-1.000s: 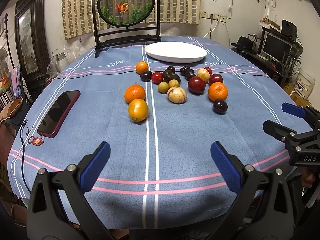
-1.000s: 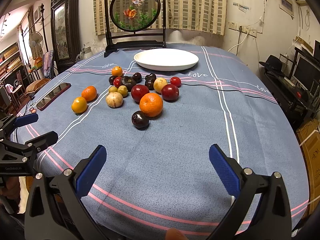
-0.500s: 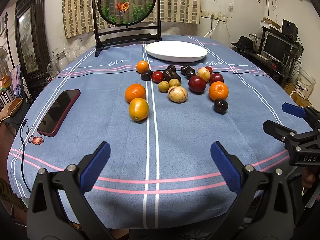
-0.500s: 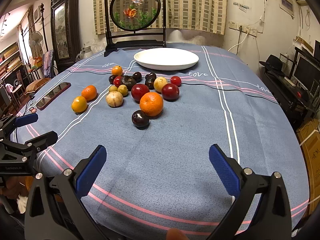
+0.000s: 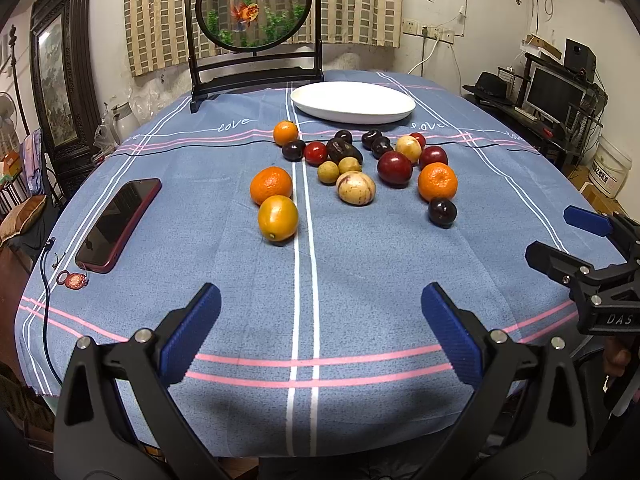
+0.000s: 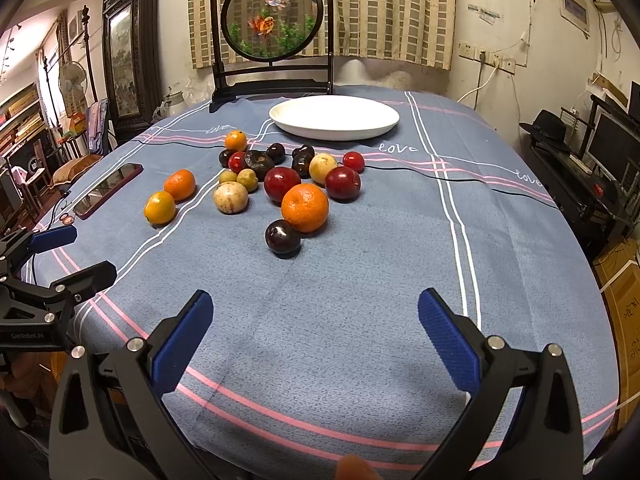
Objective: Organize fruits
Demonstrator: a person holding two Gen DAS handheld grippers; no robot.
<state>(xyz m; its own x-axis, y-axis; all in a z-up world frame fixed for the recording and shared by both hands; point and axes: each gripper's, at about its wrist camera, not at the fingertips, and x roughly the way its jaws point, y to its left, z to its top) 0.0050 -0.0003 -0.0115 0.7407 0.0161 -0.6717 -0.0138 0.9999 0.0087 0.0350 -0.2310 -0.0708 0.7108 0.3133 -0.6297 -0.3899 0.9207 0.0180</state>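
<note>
I'm holding the left gripper and right gripper wide open, gripping nothing, hovering over the near tablecloth; fruits are lying clustered mid-table, just before the empty white plate.

Tablecloth: blue weave, crossed by white double lines and pink stripes, white "love" script near the far side. Plate: plain white. Fruits: oranges bright orange; one yellow-orange fruit; plums dark purple to near black; larger round fruits deep red; a pale cream fruit with purple flecks. Phone: dark red case, black screen. Left gripper and right gripper: black frames, blue pads. Curtain: beige with grey-green checks.
</note>
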